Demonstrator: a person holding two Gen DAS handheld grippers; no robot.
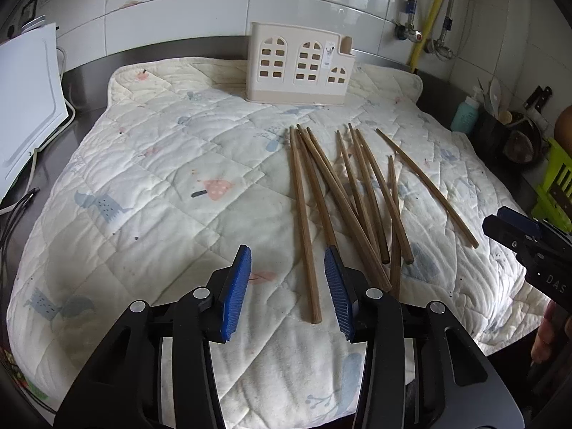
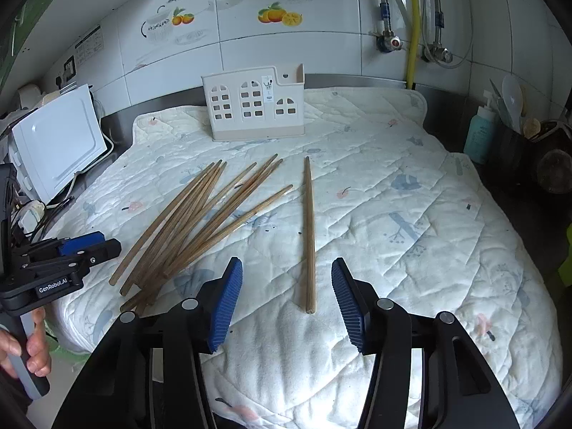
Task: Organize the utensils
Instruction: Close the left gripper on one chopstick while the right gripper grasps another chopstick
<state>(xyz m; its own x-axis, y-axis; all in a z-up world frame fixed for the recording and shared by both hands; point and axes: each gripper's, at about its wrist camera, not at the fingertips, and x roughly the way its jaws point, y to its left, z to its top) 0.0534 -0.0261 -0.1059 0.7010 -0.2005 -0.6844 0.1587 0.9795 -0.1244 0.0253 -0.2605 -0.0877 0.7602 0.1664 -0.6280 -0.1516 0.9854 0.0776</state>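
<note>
Several brown wooden chopsticks (image 1: 352,196) lie fanned on a quilted white mat (image 1: 161,178); they also show in the right wrist view (image 2: 200,214). One chopstick (image 2: 309,236) lies apart to their right, its near end between the open fingers of my right gripper (image 2: 286,279). A beige utensil holder (image 1: 298,64) with window cut-outs stands upright at the mat's far edge; it shows in the right wrist view (image 2: 255,107) too. My left gripper (image 1: 287,268) is open and empty, with the leftmost chopstick (image 1: 304,225) running between its fingers. Each gripper shows in the other's view.
A white appliance (image 2: 53,143) with cables stands left of the mat. A teal bottle (image 2: 481,132), a dark container with utensils (image 2: 514,143) and a green rack (image 1: 554,186) stand at the right. The tiled wall with pipes (image 2: 413,35) is behind.
</note>
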